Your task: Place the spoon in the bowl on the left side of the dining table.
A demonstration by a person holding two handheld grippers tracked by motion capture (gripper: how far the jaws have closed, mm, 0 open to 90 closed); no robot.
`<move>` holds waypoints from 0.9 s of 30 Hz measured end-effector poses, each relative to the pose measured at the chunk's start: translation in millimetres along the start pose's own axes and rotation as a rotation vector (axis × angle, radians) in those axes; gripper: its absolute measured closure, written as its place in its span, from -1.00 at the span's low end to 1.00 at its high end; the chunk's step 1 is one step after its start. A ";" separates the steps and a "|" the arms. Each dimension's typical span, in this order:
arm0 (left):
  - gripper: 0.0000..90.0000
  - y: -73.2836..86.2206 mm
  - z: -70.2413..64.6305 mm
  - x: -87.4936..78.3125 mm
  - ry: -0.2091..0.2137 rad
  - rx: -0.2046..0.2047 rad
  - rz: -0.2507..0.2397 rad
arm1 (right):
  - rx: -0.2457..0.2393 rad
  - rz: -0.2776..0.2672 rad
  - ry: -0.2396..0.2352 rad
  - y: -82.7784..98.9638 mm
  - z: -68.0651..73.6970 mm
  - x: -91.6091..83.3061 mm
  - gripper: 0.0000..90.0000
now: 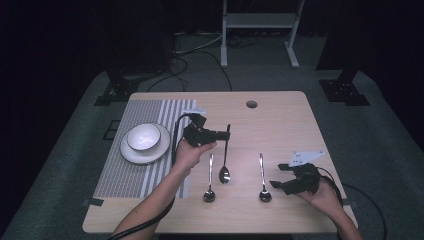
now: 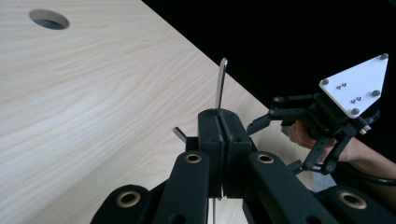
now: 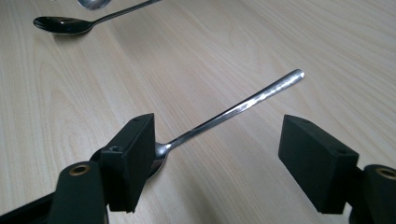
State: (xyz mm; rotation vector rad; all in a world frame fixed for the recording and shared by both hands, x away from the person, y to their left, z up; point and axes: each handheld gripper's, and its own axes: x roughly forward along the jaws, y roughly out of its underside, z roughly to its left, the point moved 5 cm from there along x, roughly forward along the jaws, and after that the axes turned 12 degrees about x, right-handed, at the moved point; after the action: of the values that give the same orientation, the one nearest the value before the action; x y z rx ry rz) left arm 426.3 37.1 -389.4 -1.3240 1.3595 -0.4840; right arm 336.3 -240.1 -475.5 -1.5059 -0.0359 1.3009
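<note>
Three spoons on table: middle spoon clamped by handle in left gripper; right spoon lying flat between wide-open jaws of right gripper; left spoon near.

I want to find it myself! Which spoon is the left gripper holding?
Start at the white plate on the striped mat, then look right across the wooden table. The held spoon is the middle of three, and only its handle is pinched in the left gripper.

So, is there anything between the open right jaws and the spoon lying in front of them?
No, nothing visible. The right gripper is open, and the spoon lies on bare table between its jaws. The other spoon on the table lies farther away.
</note>
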 end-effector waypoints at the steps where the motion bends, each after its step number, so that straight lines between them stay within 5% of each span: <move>1: 0.98 -1.2 1.6 -3.3 -0.006 0.000 -0.002 | 0.004 -0.003 0.003 1.3 -1.1 -1.4 -0.42; 27: 0.98 -7.6 34.3 -52.8 -0.127 -0.008 -0.030 | 0.061 -0.044 0.017 13.4 -10.3 -13.8 -0.42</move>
State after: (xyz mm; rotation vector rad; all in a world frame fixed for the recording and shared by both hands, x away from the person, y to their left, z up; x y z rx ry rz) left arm 446.2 94.5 -371.2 -1.3608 1.2399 -0.4082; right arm 330.5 -261.0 -477.6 -1.4569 -0.0177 1.2434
